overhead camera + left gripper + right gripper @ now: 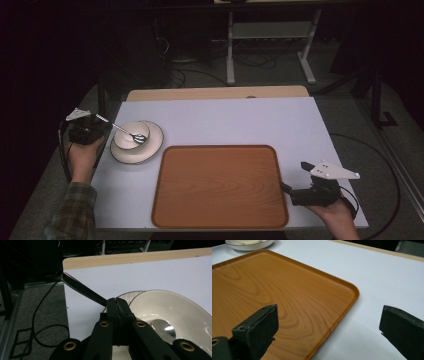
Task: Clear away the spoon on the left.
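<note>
Left gripper (117, 305) clamped on spoon (82, 288), bowl end over bowl (132, 135); right gripper (329, 327) wide open, empty, beside tray (220, 185).

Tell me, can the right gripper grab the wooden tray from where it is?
Probably yes. The right gripper is open, and one jaw already hangs over the near corner of the tray while the other is over the table. Nothing lies between them.
</note>
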A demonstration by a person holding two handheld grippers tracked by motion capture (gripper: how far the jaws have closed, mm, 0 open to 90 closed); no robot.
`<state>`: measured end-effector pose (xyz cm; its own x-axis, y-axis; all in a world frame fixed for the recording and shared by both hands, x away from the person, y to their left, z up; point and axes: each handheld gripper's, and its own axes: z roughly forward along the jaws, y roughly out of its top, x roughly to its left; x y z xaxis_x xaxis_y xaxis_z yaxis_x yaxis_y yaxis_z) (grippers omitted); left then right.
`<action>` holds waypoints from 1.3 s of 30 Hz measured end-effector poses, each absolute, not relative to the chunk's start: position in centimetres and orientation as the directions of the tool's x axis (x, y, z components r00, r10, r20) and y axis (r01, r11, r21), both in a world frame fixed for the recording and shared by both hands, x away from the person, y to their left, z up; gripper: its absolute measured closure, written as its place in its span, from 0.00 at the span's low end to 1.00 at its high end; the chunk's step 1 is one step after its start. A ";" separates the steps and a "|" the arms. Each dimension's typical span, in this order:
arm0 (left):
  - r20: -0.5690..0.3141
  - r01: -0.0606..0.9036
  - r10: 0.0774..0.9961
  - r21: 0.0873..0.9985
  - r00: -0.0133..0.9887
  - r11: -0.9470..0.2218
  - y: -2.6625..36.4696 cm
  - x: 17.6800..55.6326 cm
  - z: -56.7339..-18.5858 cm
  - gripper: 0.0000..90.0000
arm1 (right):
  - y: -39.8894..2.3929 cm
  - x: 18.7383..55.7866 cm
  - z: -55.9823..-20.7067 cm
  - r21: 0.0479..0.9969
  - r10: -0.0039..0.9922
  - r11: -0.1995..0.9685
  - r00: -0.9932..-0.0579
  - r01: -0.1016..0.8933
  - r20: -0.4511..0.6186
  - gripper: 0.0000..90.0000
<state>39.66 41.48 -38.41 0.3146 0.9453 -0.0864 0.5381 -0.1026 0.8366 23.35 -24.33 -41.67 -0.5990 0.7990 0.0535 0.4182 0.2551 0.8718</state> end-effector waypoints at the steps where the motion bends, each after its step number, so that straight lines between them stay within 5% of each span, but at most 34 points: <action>1: -0.091 0.537 0.945 0.838 0.313 -0.097 41.5 39.7 -38.4 0.99 | -24.3 23.3 -41.7 0.871 0.799 0.256 -0.599 0.418 0.053 0.02; 7: -0.099 0.524 0.947 0.848 0.305 -0.080 41.5 39.0 -38.3 0.98 | -24.4 23.3 -41.7 0.872 0.801 0.251 -0.596 0.419 0.056 0.02; 13: -0.137 0.527 0.948 0.849 0.286 -0.036 41.6 37.9 -37.9 0.78 | -24.4 23.3 -41.7 0.872 0.800 0.253 -0.597 0.419 0.054 0.02; 17: -0.150 0.531 0.952 0.847 0.267 -0.015 41.8 37.2 -38.2 0.56 | -24.4 23.3 -41.7 0.872 0.801 0.253 -0.597 0.419 0.055 0.02; 25: -0.175 0.533 0.953 0.846 0.248 0.017 41.9 37.4 -39.0 0.32 | -24.3 23.3 -41.7 0.873 0.799 0.256 -0.600 0.416 0.052 0.02; 33: -0.170 0.516 0.950 0.857 0.261 0.012 40.5 39.4 -40.0 0.25 | -24.2 23.3 -41.7 0.870 0.800 0.257 -0.598 0.420 0.052 0.02; 39: -0.154 0.515 0.954 0.857 0.257 -0.001 40.1 40.1 -40.4 0.30 | -24.3 23.3 -41.7 0.871 0.799 0.257 -0.599 0.419 0.052 0.02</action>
